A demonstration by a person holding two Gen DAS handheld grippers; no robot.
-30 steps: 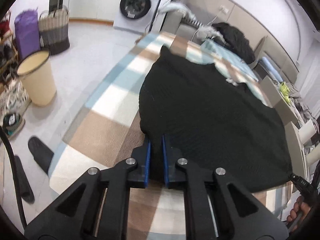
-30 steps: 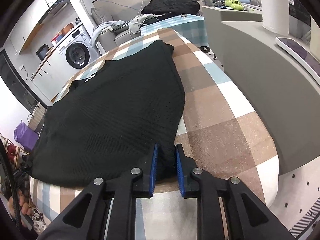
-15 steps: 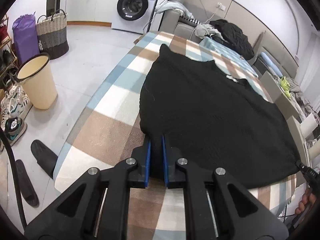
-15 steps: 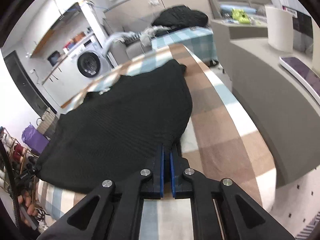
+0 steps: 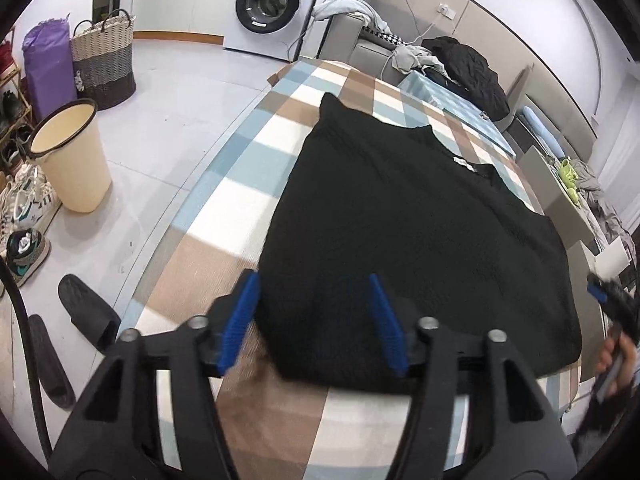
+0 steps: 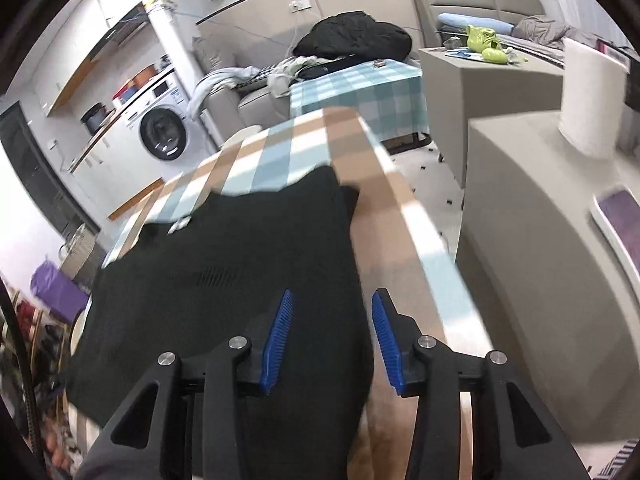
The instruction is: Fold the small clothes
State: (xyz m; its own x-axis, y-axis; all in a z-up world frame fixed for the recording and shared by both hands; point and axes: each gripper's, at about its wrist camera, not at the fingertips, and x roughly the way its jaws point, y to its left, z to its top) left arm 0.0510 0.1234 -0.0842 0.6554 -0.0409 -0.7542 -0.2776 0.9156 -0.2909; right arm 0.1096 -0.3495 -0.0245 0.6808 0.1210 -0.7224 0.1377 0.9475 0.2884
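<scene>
A black knitted garment point(image 5: 408, 220) lies spread flat on a table with a checked cloth point(image 5: 224, 216). It also shows in the right wrist view point(image 6: 240, 276). My left gripper point(image 5: 314, 320) is open, with its blue pads apart over the garment's near left corner. My right gripper point(image 6: 330, 338) is open over the garment's near right edge, with nothing between its pads. The right gripper also shows, blurred, at the right edge of the left wrist view point(image 5: 612, 300).
A cream bin point(image 5: 70, 156), woven basket point(image 5: 104, 58), shoes and slippers point(image 5: 86, 312) stand on the floor to the left. A washing machine point(image 5: 272, 0) is at the back. A grey counter point(image 6: 532, 248) with a paper roll point(image 6: 590, 96) runs close on the right.
Both grippers were shut on the garment's near hem and have opened and let it go. The garment now lies flat on the table. The right view has swung and is blurred.
</scene>
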